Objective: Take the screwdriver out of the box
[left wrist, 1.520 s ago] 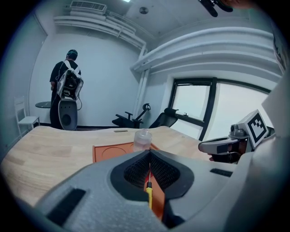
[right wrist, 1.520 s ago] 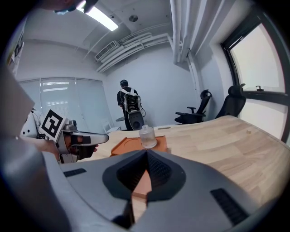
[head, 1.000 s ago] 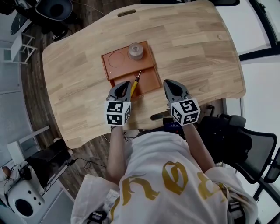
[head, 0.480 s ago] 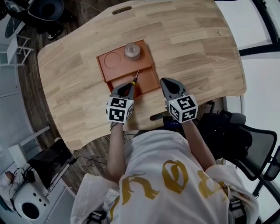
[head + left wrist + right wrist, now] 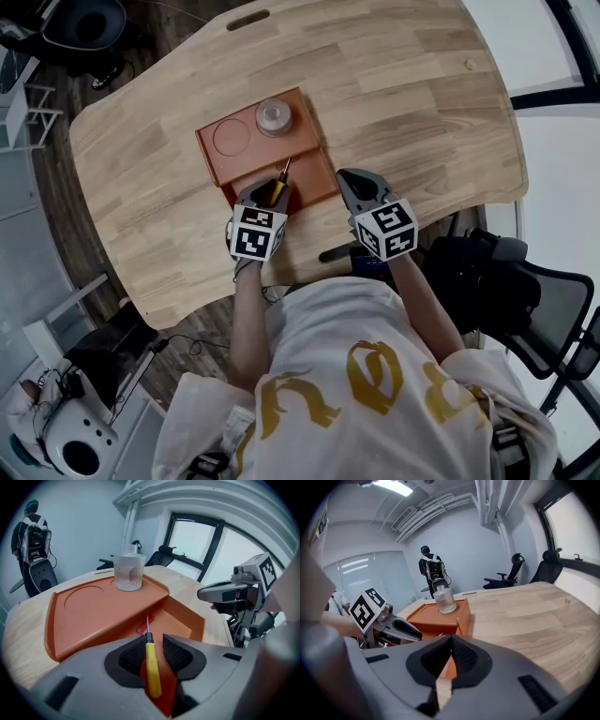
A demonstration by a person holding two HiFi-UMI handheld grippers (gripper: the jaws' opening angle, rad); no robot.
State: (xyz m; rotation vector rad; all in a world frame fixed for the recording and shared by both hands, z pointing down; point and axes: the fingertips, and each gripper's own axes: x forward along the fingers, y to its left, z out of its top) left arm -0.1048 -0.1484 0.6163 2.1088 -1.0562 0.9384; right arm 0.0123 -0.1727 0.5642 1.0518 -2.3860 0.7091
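Left tool (image 5: 271, 192) lowered toward box (image 5: 223, 165) — jaws just parted, screwdriver (image 5: 152, 667) loose between; right tool (image 5: 351, 178) jaws together, empty.

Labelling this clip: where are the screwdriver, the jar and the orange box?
screwdriver (image 5: 152, 667): left gripper view, yellow handle.
jar (image 5: 128, 572): left gripper view, side wall.
orange box (image 5: 262, 155): head view, bare raised top.

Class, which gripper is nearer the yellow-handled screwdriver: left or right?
Left. The left gripper straddles the screwdriver; its jaws have just been opening, with the handle between them. The right gripper, shut, is off to the screwdriver's right, beside the orange box.
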